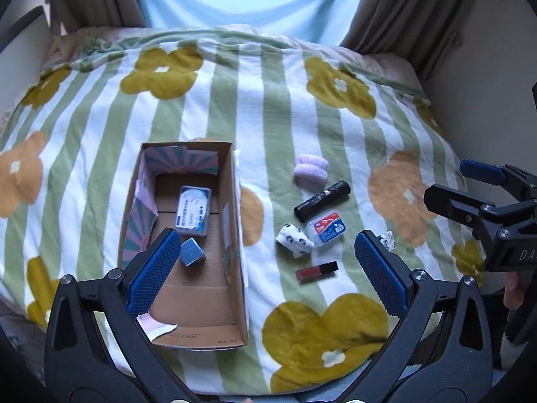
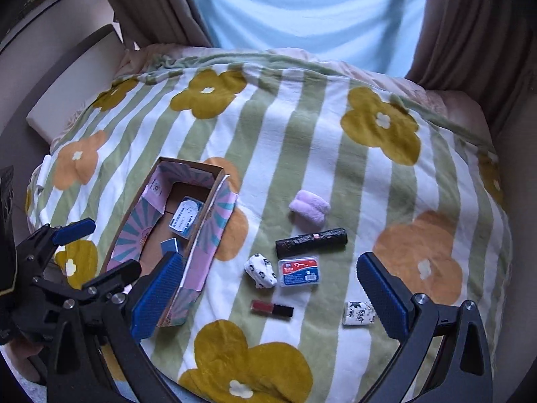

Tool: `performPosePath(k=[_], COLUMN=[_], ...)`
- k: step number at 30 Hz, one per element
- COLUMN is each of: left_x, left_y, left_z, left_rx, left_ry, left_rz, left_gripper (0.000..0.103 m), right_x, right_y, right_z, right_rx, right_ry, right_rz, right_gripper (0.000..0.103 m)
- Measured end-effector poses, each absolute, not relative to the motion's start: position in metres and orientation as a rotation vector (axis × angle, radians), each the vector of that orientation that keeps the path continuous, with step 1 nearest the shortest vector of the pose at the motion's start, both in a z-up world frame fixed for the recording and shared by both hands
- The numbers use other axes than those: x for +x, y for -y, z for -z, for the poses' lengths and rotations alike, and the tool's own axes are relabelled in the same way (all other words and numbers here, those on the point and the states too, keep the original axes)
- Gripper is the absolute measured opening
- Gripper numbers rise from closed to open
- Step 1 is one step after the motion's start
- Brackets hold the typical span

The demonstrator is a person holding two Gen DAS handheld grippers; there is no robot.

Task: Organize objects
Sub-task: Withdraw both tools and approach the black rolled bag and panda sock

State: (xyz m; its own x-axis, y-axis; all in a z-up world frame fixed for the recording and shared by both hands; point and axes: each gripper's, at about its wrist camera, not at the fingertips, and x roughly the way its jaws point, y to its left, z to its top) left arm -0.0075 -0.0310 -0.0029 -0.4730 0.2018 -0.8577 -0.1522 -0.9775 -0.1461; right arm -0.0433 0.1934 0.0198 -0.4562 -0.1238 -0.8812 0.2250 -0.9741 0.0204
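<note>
An open cardboard box point(image 1: 235, 235) point(image 2: 214, 235) lies on the flowered blanket and holds a white-blue case point(image 1: 193, 213) point(image 2: 185, 219) and a small blue-grey box point(image 1: 192, 252). Right of it lie a lilac cloth roll point(image 2: 309, 207), a black tube point(image 2: 311, 241), a red-blue plastic case point(image 2: 298, 271), a white patterned roll point(image 2: 261, 270), a red-black lipstick point(image 2: 272, 308) and a second patterned roll point(image 2: 358, 313). My left gripper point(image 1: 268, 268) is open above the box's right wall. My right gripper point(image 2: 272, 288) is open above the loose items, holding nothing.
The green-striped flowered blanket point(image 2: 302, 127) covers the bed. Brown curtains point(image 1: 419, 6) and a bright window stand behind. A wall runs along the right side point(image 1: 486, 84). A white headboard ledge point(image 2: 74, 80) is at the far left.
</note>
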Motion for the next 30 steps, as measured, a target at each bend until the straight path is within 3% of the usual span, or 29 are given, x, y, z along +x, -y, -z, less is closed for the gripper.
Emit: performPosePath(k=[11, 30], left_x=[-0.010, -0.019], left_y=[-0.003, -0.042], left_z=[0.008, 0.064], left_rx=[-1.473, -1.649], left_ry=[-0.031, -0.111], left_rz=[-2.452, -2.339], left_gripper=[0.103, 0.103], right_x=[-0.020, -0.064], right_y=[-0.245, -0.263], right_z=[-0.019, 0.013], right_rx=[1.536, 1.509], right_ry=[-0.001, -0.110], right_rz=[2.627, 2.463], right_gripper=[0.103, 0.103])
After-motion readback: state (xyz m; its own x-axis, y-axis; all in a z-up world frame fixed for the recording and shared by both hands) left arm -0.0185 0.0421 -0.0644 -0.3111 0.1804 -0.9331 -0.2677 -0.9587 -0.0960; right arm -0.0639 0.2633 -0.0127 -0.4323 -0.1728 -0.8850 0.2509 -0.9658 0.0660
